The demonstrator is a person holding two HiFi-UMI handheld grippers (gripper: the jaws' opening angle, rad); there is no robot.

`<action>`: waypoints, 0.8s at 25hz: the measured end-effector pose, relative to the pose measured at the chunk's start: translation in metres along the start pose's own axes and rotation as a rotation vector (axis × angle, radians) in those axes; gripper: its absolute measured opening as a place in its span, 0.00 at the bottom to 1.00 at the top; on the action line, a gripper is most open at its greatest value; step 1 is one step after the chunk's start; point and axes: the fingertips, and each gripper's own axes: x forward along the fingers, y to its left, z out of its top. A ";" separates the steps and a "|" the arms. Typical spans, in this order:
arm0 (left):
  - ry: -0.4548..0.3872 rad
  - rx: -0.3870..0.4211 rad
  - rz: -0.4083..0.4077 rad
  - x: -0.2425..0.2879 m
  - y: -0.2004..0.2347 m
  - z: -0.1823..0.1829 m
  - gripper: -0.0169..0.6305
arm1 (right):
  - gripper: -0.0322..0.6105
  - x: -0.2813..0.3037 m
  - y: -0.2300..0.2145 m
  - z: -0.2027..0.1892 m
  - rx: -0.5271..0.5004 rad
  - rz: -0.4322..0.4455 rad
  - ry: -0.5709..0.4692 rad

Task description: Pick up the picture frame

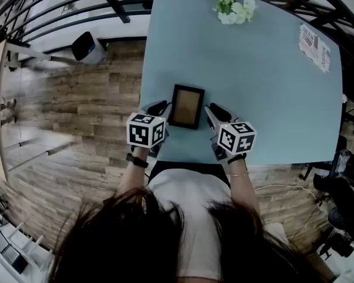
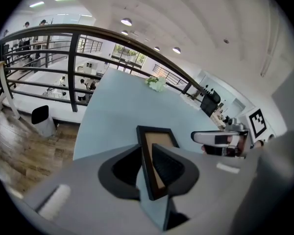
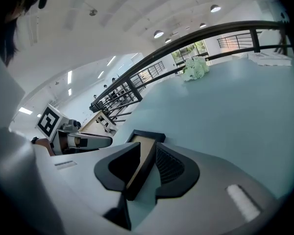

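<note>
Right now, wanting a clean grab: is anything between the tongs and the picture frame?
Nothing visible. The left gripper and right gripper flank the picture frame, one edge lined up between each pair of open tongs; the flowers lie far off.

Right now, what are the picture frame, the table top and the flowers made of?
The picture frame has a dark, matte border, probably painted wood or plastic, around a tan, cardboard-looking panel. The table top is smooth pale blue with a soft sheen, likely laminate or painted board. The flowers are white and green; real or fake, I cannot tell.
</note>
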 end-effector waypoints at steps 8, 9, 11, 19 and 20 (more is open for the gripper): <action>0.045 -0.035 -0.039 0.017 0.002 -0.013 0.15 | 0.16 0.012 -0.008 -0.021 0.098 -0.002 0.022; 0.050 -0.039 -0.041 0.019 0.002 -0.013 0.16 | 0.16 0.014 -0.008 -0.022 0.105 -0.002 0.023; 0.055 -0.047 -0.042 0.023 0.002 -0.014 0.16 | 0.16 0.017 -0.007 -0.024 0.115 0.001 0.025; 0.080 -0.046 -0.026 0.037 0.000 -0.014 0.17 | 0.16 0.027 -0.007 -0.033 0.144 -0.005 0.055; 0.082 -0.047 -0.023 0.038 0.000 -0.014 0.18 | 0.16 0.028 -0.008 -0.033 0.151 -0.004 0.055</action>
